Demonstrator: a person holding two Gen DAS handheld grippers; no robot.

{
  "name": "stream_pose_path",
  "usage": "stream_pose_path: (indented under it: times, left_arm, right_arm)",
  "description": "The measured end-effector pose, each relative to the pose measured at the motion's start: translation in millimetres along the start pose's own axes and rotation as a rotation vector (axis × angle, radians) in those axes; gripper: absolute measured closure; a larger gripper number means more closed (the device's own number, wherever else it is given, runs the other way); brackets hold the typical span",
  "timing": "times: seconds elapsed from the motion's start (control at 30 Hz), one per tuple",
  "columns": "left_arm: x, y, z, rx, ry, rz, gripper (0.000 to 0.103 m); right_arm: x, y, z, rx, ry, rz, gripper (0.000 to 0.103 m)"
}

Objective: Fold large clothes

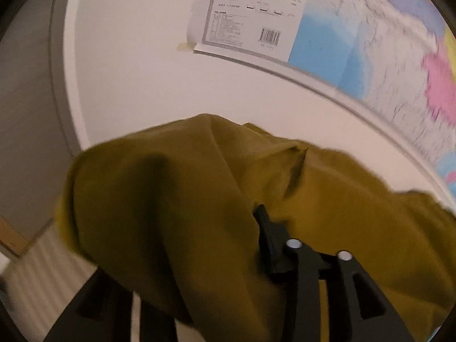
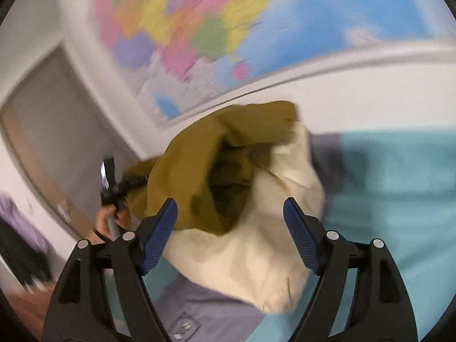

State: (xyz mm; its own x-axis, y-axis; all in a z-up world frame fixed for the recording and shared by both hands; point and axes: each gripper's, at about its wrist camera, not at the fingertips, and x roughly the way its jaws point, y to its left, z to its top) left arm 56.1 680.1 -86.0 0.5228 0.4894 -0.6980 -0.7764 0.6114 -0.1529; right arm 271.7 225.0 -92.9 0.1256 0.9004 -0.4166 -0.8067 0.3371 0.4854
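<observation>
An olive-and-cream garment is lifted in the air. In the left wrist view its olive cloth (image 1: 199,199) drapes over my left gripper (image 1: 228,228), which is shut on it; only the right finger (image 1: 265,222) shows, the left one is hidden under the cloth. In the right wrist view the garment (image 2: 242,199) hangs bunched in front, olive part on top and cream part below. My right gripper (image 2: 230,222) is open with blue pads (image 2: 159,233), just short of the cloth and holding nothing. The left gripper (image 2: 114,191) and the hand holding it show at the left.
A coloured wall map (image 2: 228,28) hangs on the white wall, also in the left wrist view (image 1: 370,42). A surface with teal and grey covering (image 2: 399,199) lies below. A door frame (image 2: 42,142) is at the left.
</observation>
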Motion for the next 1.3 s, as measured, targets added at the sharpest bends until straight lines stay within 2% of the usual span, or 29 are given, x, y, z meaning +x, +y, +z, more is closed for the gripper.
stream_pose_path:
  times: [0.07,0.1,0.13,0.17,0.23,0.3,0.33,0.4,0.47,0.5,0.53,0.57,0.6,0.63,0.7,0.77,0.8,0.9,0.97,1.03,1.1,1.17,1.23,1.3]
  left_arm:
    - [-7.6,3.5,-3.7,0.004,-0.005,0.021,0.060]
    - [-13.2,3.9,-5.3,0.010,-0.006,0.029,0.056]
    - [-20.9,2.2,-8.1,0.022,-0.008,0.053,0.053]
    - [-27.5,0.5,-11.3,0.037,-0.016,0.073,0.052]
    - [-48.4,-6.2,-23.9,0.088,-0.037,0.105,0.050]
    - [-56.5,-9.1,-28.9,0.119,-0.041,0.145,0.046]
    - [-59.4,-9.4,-31.9,0.121,-0.039,0.137,0.046]
    - [-57.1,-11.8,-34.2,0.143,-0.037,0.161,0.044]
    - [-50.8,-15.7,-37.0,0.173,-0.030,0.229,0.042]
    - [-51.9,-15.1,-37.9,0.159,-0.029,0.230,0.042]
    - [-58.0,-15.2,-40.2,0.145,-0.041,0.226,0.042]
    - [-64.8,-15.7,-42.0,0.136,-0.060,0.230,0.042]
    - [-70.6,-15.1,-42.6,0.130,-0.079,0.239,0.042]
    - [-82.7,-15.2,-45.8,0.125,-0.109,0.230,0.042]
    - [-104.4,-17.1,-51.0,0.119,-0.150,0.183,0.042]
    - [-128.7,-28.6,-55.4,0.152,-0.206,0.085,0.040]
    - [-139.7,-37.7,-58.5,0.178,-0.226,0.035,0.035]
    - [-143.4,-65.1,-61.4,0.241,-0.212,-0.121,0.031]
    - [-134.5,-91.7,-70.7,0.286,-0.179,-0.190,0.031]
    - [-116.4,-112.5,-80.3,0.318,-0.127,-0.230,0.031]
    - [-89.7,-129.1,-89.9,0.343,-0.040,-0.281,0.031]
    - [-69.8,-138.4,-98.5,0.366,-0.017,-0.217,0.031]
    - [-67.3,-142.9,-104.3,0.394,-0.043,-0.195,0.030]
    - [-75.2,-139.2,-102.2,0.380,-0.048,-0.209,0.031]
  right_arm:
    - [16.3,5.4,-4.6,-0.044,0.047,0.017,0.029]
    - [21.4,8.9,-5.4,-0.064,0.062,0.029,0.052]
    - [24.5,12.2,-5.9,-0.083,0.073,0.031,0.072]
    - [24.9,19.5,-1.9,-0.112,0.082,0.057,0.102]
    - [10.0,35.7,3.8,-0.161,0.036,0.062,0.101]
    - [-24.7,56.0,11.6,-0.211,-0.025,0.067,0.102]
    - [-33.6,61.3,12.6,-0.219,-0.031,0.073,0.102]
    - [-40.2,69.8,1.4,-0.231,0.022,0.099,0.102]
    - [-19.7,65.5,-11.9,-0.241,0.164,0.034,0.100]
    - [-4.6,53.2,-22.0,-0.207,0.272,-0.042,0.090]
    - [0.8,43.7,-26.8,-0.171,0.312,-0.075,0.086]
    - [-0.1,30.7,-28.9,-0.114,0.313,-0.076,0.079]
    - [-7.3,23.3,-25.7,-0.075,0.277,-0.052,0.075]
    - [-13.6,20.7,-21.8,-0.058,0.244,-0.040,0.073]
    - [-28.7,22.3,-7.8,-0.042,0.138,-0.026,0.060]
    - [-33.3,34.0,5.0,-0.089,0.077,-0.041,0.060]
    - [-31.5,41.5,10.8,-0.116,0.053,-0.052,0.058]
    - [-10.0,63.2,26.5,-0.214,0.022,-0.069,0.056]
    - [15.1,61.8,27.2,-0.213,0.075,-0.048,0.060]
    - [45.6,46.2,22.4,-0.197,0.148,-0.103,0.061]
    - [74.0,16.7,7.4,-0.153,0.225,-0.140,0.065]
    - [77.2,-4.0,0.9,-0.046,0.228,-0.108,0.067]
    - [65.8,-1.6,1.0,-0.048,0.207,-0.130,0.068]
    - [47.7,7.1,3.3,-0.070,0.170,-0.149,0.062]
